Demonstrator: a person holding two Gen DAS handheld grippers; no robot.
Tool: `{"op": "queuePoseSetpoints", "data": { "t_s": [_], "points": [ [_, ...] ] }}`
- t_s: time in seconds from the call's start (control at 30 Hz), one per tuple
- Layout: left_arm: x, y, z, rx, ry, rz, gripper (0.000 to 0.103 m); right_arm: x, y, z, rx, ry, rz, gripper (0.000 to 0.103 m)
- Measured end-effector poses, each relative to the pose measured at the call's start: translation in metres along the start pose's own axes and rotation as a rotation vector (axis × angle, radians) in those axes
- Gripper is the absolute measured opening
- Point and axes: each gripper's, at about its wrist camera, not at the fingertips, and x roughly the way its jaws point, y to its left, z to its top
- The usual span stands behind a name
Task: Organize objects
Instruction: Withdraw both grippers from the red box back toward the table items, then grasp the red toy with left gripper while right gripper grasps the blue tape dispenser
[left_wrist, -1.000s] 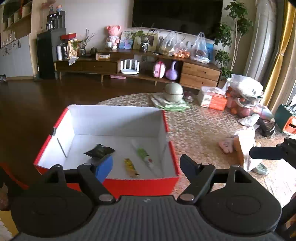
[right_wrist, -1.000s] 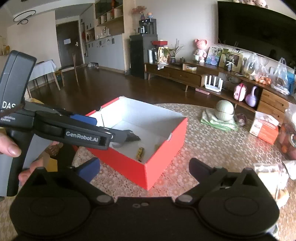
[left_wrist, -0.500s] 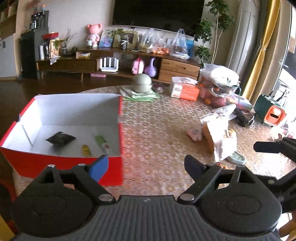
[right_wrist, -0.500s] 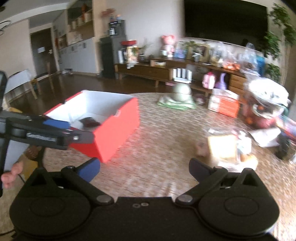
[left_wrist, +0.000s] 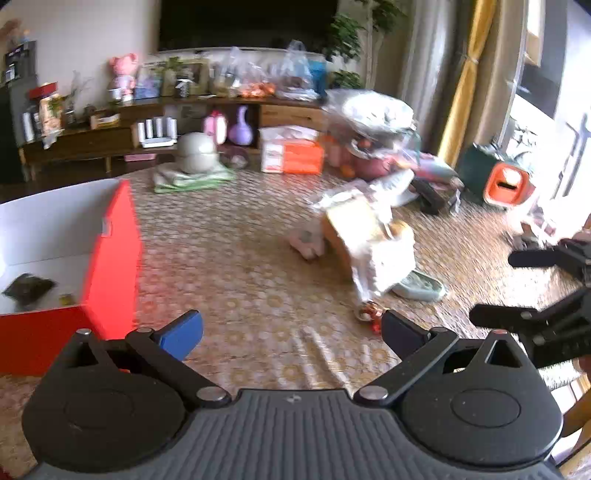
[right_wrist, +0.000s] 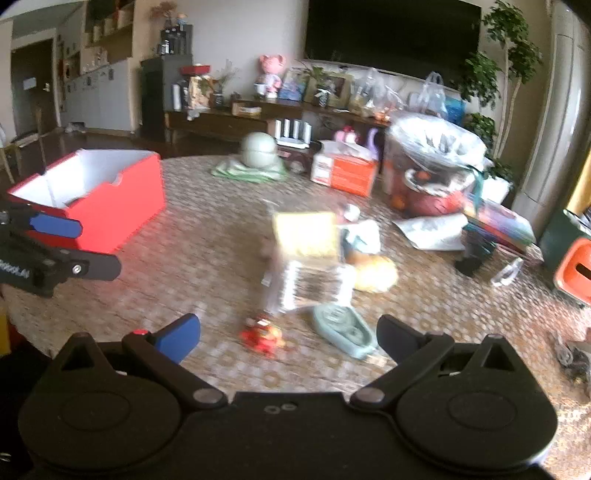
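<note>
- A round table (right_wrist: 207, 251) under a patterned beige cloth fills the middle of a living room; a dark television hangs on the far wall over a long, low wooden sideboard (right_wrist: 229, 118) crowded with bags, frames and a pink toy figure.
- The red box (right_wrist: 110, 199), open-topped and white inside, sits at the table's left edge. A dark packet (left_wrist: 27, 288) and a small yellowish item lie on its floor, seen from the left wrist.
- Right of the red box, mid-table, is a blurred heap: a yellow-topped package (right_wrist: 306, 236), a pale green oval dish (right_wrist: 343, 326) and, just beside it, a small red toy (right_wrist: 260, 334).
- Beyond the red box, a grey-green round pot (right_wrist: 258, 149) rests on a folded green cloth; farther right stand an orange-and-white carton (right_wrist: 343, 171) and a plastic-wrapped basket.
- Any lettering is too blurred to read.
- The left gripper (left_wrist: 291, 328) hovers over bare cloth right of the red box, fingers spread, holding nothing.
- The right gripper (right_wrist: 288, 332) hangs level above the small red toy and the dish, fingers spread wide and empty.
</note>
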Motion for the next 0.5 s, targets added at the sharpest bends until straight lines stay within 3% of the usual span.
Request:
{"op": "queuePoseSetpoints", "data": {
  "t_s": [0.5],
  "points": [
    [0.080, -0.066, -0.011, 0.166, 0.063, -0.061, 0.103, 0.052, -0.064, -0.021, 0.045, 0.097, -0.033, 0.101]
  ]
}}
